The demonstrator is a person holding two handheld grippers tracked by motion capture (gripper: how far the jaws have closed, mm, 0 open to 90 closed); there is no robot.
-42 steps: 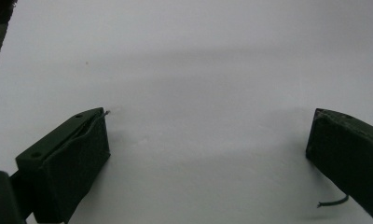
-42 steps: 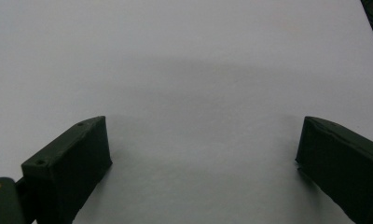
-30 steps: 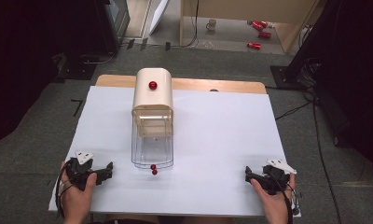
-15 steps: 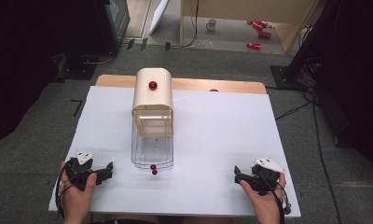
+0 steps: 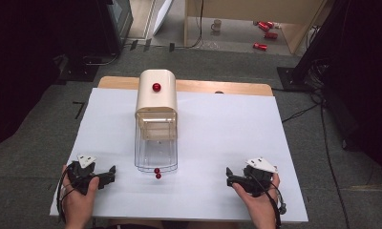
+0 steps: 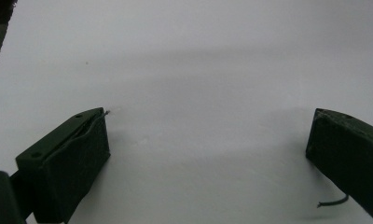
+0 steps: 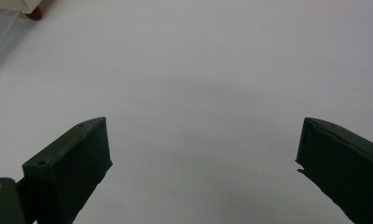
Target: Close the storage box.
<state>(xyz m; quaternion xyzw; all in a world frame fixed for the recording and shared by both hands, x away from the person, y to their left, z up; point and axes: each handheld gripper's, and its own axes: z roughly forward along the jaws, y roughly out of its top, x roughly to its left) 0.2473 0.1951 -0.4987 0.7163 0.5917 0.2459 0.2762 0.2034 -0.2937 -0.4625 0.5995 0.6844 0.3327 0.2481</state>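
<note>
A: From the high view, what stands on the worktop (image 5: 217, 143)?

B: A white sheet covers it. Toward the far middle stands a cream box (image 5: 156, 98) with a rounded top and a red knob (image 5: 156, 87) on it. A clear drawer (image 5: 155, 150) is drawn out of its front toward the person, and a small red handle (image 5: 157, 173) sits at the drawer's near edge.

A: And the hands?

B: The left gripper (image 5: 110, 172) rests at the near left corner of the sheet, held in the person's left hand (image 5: 79, 198), its jaws pointing right toward the drawer. The right gripper (image 5: 229, 175) lies at the near right, in the right hand (image 5: 258, 202), jaws pointing left. Both are apart from the drawer, which lies between them, the left one nearer to it.

A: What about the left gripper view?

B: The left gripper (image 6: 208, 140) has its two black jaws spread wide over bare white sheet, nothing between them. A thin loose thread hangs off the right-hand jaw.

A: And the right gripper view?

B: The right gripper (image 7: 203, 144) is likewise spread wide and holds nothing. In the top left corner shows a bit of the clear drawer (image 7: 3, 35) and a red ball (image 7: 34, 14) at the foot of the cream box (image 7: 28, 4)
</note>
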